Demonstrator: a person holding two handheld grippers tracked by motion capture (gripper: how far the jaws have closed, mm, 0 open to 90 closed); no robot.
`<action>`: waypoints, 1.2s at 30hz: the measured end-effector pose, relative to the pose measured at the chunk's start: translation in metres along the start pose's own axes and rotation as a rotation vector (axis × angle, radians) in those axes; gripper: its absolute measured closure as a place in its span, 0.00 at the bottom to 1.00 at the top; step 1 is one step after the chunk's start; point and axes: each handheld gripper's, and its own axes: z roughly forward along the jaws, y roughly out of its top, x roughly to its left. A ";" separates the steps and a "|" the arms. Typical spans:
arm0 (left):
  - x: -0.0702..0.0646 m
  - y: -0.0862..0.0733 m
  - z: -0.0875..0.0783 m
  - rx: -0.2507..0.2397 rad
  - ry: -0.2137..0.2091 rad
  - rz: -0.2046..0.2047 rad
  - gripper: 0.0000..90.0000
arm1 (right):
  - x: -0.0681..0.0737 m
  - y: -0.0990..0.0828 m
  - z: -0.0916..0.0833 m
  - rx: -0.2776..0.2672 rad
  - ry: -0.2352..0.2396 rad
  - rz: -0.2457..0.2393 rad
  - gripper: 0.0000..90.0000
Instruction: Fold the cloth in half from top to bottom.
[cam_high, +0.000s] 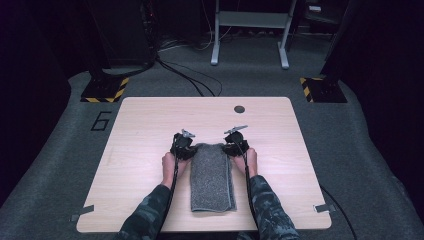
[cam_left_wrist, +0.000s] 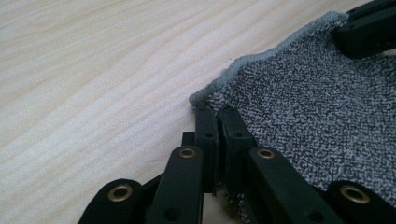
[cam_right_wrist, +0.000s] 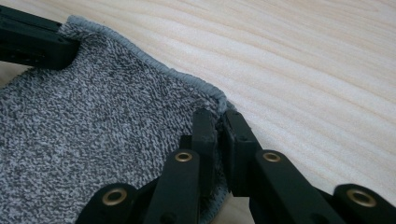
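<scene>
- From the high view we see the whole pale wooden surface (cam_high: 150, 130) standing on grey carpet (cam_high: 60, 165), with a small dark round hole (cam_high: 239, 109) near its far edge; the two gripper views give us just wood grain and cloth up close.
- The grey towel (cam_high: 212, 177) lies folded into a long narrow strip at the middle of the surface, running from near the person's edge away towards the far side. We can take in that full shape from above; the gripper views bring out its speckled weave and stitched hem.
- The person's forearms in patterned sleeves (cam_high: 150, 215) come in from the bottom, one on each side of the towel.
- The left claw (cam_left_wrist: 218, 122) sits at the towel's far left corner. Its own view shows the jaws pressed together with the hemmed corner pinched between them.
- The right claw (cam_right_wrist: 219, 122) is clamped likewise on the far right corner, cloth caught between its closed jaws.
- Each gripper view also catches the other claw's black tip on the opposite corner.
</scene>
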 end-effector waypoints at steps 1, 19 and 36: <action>0.000 0.001 0.000 0.005 0.005 0.008 0.97 | 0.000 0.000 0.000 0.000 -0.003 -0.002 0.94; -0.001 0.014 -0.010 -0.044 0.029 0.027 0.97 | 0.004 0.015 -0.018 -0.072 -0.066 -0.055 0.94; 0.000 0.036 -0.032 -0.095 0.053 0.076 0.96 | 0.004 0.033 -0.043 -0.145 -0.074 -0.071 0.94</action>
